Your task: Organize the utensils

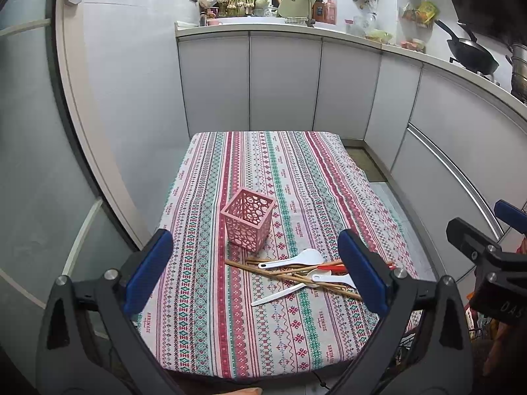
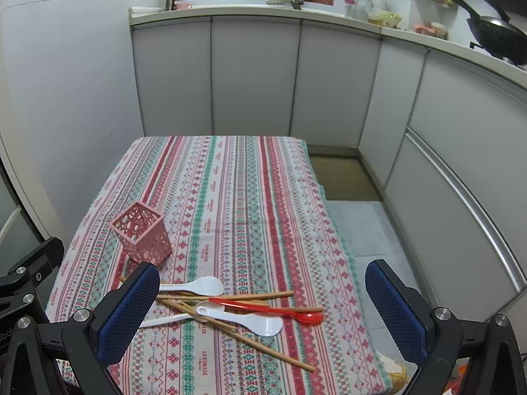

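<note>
Our left gripper [image 1: 255, 271] and right gripper [image 2: 262, 311] both hang wide apart, nothing between the pads. Pink holder [image 1: 247, 220] upright on the striped tablecloth [image 1: 296, 177]. Just in front of it, a loose heap: chopsticks [image 2: 230, 296], white spoons [image 2: 197, 285], one red spoon [image 2: 280, 311]

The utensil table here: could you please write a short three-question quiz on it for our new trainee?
1. True or false: the pink holder already contains chopsticks.
2. What colour is the one spoon that is not white? A) red B) green C) blue
3. Fill in: both the left gripper and the right gripper are ____ and hold nothing.

Key: 1 false, the holder stands empty and the chopsticks lie on the tablecloth among the white spoons; 2 A, the red spoon; 3 open.
</note>
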The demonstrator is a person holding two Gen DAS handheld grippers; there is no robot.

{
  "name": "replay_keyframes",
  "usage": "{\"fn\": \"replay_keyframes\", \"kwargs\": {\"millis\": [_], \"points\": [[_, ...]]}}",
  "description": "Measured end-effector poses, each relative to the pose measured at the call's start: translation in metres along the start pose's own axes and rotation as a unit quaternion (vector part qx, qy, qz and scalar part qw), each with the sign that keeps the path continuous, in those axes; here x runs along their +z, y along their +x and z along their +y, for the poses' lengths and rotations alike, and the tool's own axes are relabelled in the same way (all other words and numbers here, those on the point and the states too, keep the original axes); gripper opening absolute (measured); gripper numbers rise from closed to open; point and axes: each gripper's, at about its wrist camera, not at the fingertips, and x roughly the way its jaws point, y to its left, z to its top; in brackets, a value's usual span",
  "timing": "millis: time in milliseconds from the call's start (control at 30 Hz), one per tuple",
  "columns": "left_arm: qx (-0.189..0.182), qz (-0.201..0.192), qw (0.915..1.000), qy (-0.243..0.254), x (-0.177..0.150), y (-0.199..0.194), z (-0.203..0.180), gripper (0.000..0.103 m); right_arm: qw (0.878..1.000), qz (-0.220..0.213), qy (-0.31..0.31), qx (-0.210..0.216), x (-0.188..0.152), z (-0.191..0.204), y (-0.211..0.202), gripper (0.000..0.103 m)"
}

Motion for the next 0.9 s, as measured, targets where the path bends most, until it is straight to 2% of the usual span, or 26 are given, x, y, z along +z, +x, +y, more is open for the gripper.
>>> {"fn": "replay_keyframes", "kwargs": {"millis": [900], "points": [[0.001,-0.006,1.0,0.0,-0.0012,-0.0017,-0.0026,0.1,1.0,-0.005,0.0,0.001,-0.004,-0.0001,-0.0005,0.103]]}}
